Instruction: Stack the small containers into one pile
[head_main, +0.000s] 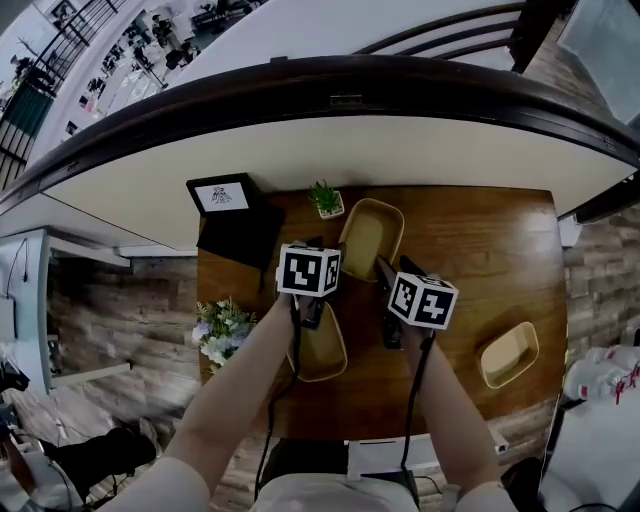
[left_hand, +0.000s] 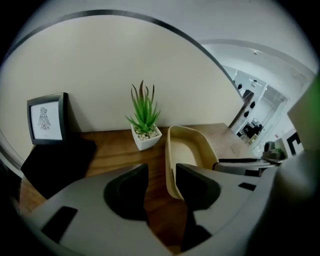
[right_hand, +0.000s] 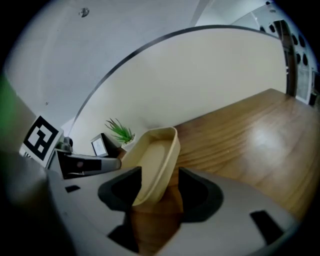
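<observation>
My left gripper (left_hand: 161, 172) and right gripper (right_hand: 160, 175) each straddle one side wall of the tray (head_main: 370, 235), open and not yet pinching. It looks light, stiff and slick, so I'd grip the rims.

Plant (head_main: 326, 199) stands left of the far container (head_main: 371, 237).

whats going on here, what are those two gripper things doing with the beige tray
A person holds a gripper in each hand over a wooden table, stacking small beige containers. Both grippers are at the far container. The left gripper has one side wall between its jaws, and the right gripper has the opposite edge. Neither pair has clamped on it yet. A second container and a third container lie apart, unstacked.
</observation>
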